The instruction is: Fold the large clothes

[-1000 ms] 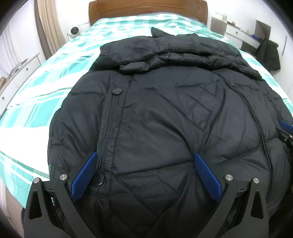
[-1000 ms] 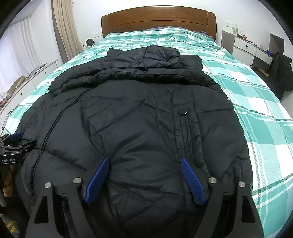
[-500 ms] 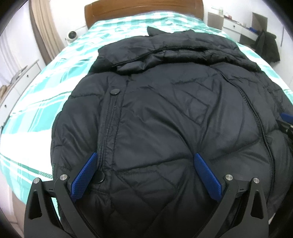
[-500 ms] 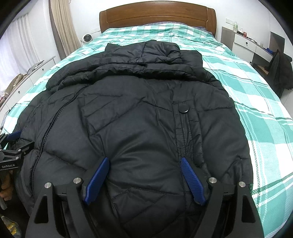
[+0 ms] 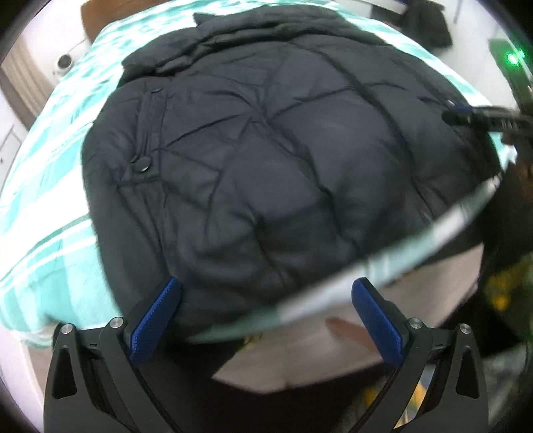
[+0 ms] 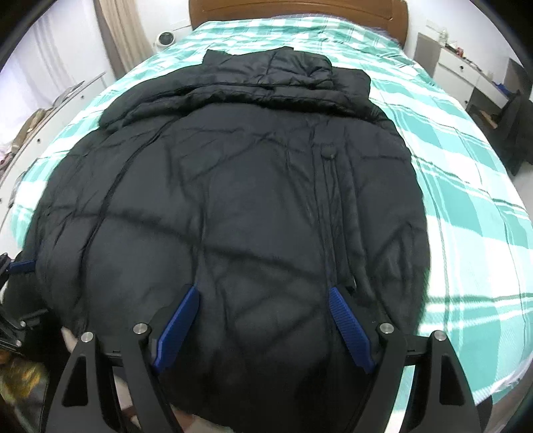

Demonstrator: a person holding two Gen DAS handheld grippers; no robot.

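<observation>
A black quilted puffer jacket [image 6: 233,200] lies spread flat on the bed [image 6: 466,173], which has a teal-and-white checked cover. Its hood or collar end is bunched towards the wooden headboard [image 6: 299,13] and its hem reaches the foot edge of the bed. The padding is stitched in slanting panels. A covered front placket with a round snap button [image 6: 328,152] runs down the jacket, and a zip line curves along its other side. In the blurred left wrist view the same jacket [image 5: 266,166] fills the frame, with a snap button [image 5: 142,164] near its edge.

The left gripper [image 5: 266,316] has its jaws set wide, empty, at the jacket's hem by the bed's edge. The right gripper [image 6: 263,319] is also spread wide over the hem, clamping nothing.

Beside the bed stands a white drawer unit [image 6: 466,70]; its contents are too small to tell.
</observation>
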